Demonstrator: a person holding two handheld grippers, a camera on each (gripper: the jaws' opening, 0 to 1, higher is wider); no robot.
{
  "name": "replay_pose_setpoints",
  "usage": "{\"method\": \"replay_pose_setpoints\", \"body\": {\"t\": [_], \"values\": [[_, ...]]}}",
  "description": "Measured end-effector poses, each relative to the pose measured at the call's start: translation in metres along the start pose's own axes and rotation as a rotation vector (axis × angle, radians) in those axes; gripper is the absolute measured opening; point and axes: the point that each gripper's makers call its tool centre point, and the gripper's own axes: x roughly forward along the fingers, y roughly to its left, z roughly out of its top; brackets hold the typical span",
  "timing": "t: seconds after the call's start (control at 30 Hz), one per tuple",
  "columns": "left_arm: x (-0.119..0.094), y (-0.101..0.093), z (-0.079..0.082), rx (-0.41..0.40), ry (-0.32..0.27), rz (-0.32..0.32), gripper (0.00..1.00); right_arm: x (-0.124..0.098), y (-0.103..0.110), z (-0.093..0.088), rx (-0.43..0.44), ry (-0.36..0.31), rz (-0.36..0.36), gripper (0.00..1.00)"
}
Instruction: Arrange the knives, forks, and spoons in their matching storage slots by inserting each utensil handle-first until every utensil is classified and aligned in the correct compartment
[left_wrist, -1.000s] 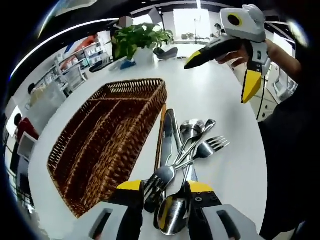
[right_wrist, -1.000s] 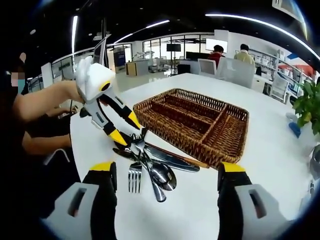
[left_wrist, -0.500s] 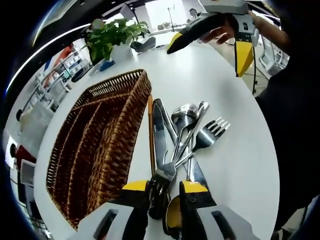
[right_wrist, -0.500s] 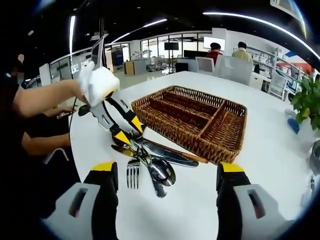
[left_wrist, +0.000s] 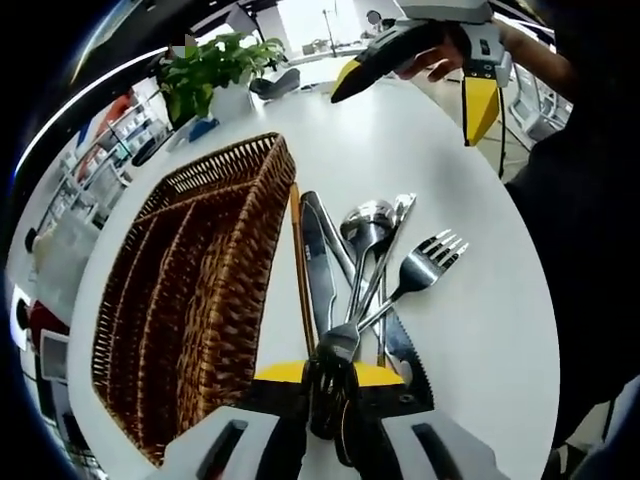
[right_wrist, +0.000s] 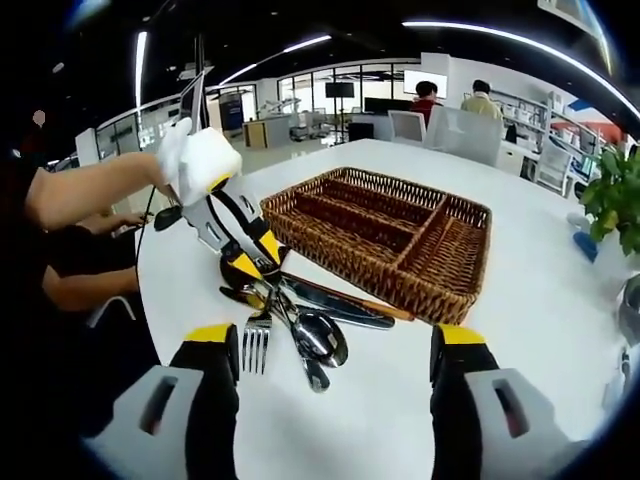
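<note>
Occlusions around the cutlery pile

Left gripper (left_wrist: 328, 385) yellow jaw tips cover the handle ends of the fork (left_wrist: 425, 262) and spoons (left_wrist: 368, 222); which one is clamped, can't tell. Spoon handles overlap the knives (left_wrist: 318, 262) ahead, hiding part of each blade. Behind the right gripper (right_wrist: 330, 345), the fork's lower edge is hard to see.

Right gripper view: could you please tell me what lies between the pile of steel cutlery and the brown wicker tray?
A wooden-handled knife lies along the brown wicker tray, beside the cutlery pile. The left gripper view shows it too.
</note>
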Motion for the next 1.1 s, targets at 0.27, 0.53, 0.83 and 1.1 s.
{"method": "replay_pose_setpoints", "body": {"t": [0.27, 0.53, 0.83, 1.1], "values": [[-0.001, -0.004, 0.002, -0.028, 0.011, -0.032, 0.14, -0.001, 0.002, 0.001, -0.008, -0.002, 0.007, 0.78], [-0.005, 0.002, 0.006, -0.045, 0.008, -0.029, 0.05, -0.002, -0.001, 0.001, -0.015, -0.002, 0.002, 0.77], [-0.002, 0.009, 0.006, -0.06, 0.008, -0.026, 0.03, -0.002, -0.002, 0.003, -0.019, -0.006, -0.001, 0.77], [-0.003, 0.012, 0.007, -0.047, 0.022, -0.016, 0.01, -0.003, -0.003, 0.002, -0.021, -0.005, -0.007, 0.76]]}}
